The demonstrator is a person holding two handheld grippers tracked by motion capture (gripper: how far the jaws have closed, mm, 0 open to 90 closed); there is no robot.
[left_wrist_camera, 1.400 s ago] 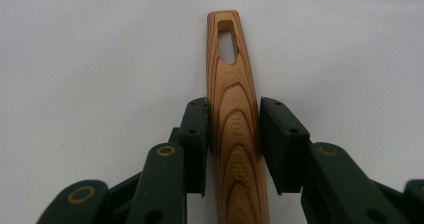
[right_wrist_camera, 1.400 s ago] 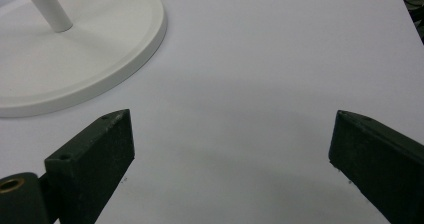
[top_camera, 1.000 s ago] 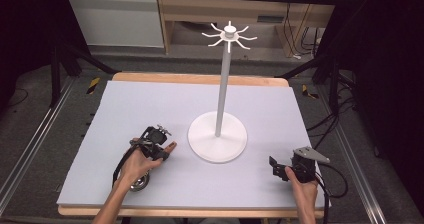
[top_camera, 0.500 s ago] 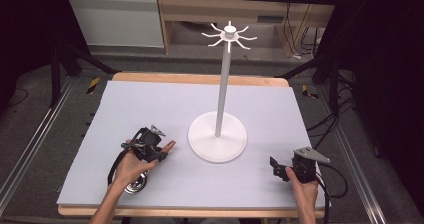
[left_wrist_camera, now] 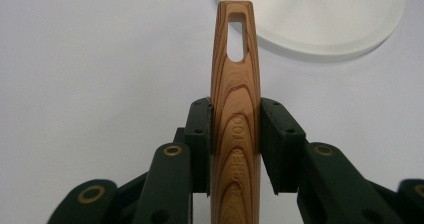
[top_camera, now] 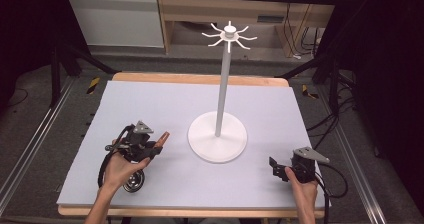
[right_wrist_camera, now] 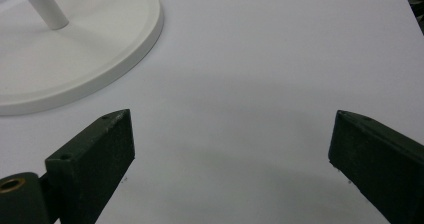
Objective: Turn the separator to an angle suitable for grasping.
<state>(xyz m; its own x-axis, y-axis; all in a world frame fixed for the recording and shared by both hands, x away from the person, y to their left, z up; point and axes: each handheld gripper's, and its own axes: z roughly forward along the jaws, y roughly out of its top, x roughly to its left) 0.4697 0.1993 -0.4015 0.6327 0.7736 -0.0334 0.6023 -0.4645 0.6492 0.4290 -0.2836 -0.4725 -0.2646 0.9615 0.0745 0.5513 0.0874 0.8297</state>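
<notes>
My left gripper (top_camera: 150, 146) is shut on the wooden handle (left_wrist_camera: 235, 84) of a kitchen utensil, and both pads press its sides. The handle has a slot near its tip and points toward the white stand's round base (left_wrist_camera: 320, 19). In the high view the handle tip (top_camera: 163, 135) sticks out to the right, and the utensil's shiny metal end (top_camera: 133, 182) shows below the hand. My right gripper (top_camera: 276, 167) is open low over the mat at the front right, with nothing between its jaws (right_wrist_camera: 230, 134).
A white stand (top_camera: 218, 134) with a tall pole and a crown of hooks (top_camera: 229, 33) rises mid-table on the pale mat (top_camera: 150, 104). Its base (right_wrist_camera: 75, 49) lies left of my right gripper. The table's wooden edge (top_camera: 200, 78) runs along the back.
My left gripper has lifted a little and shifted slightly left with the wooden-handled utensil in it. The right gripper has stayed still.
</notes>
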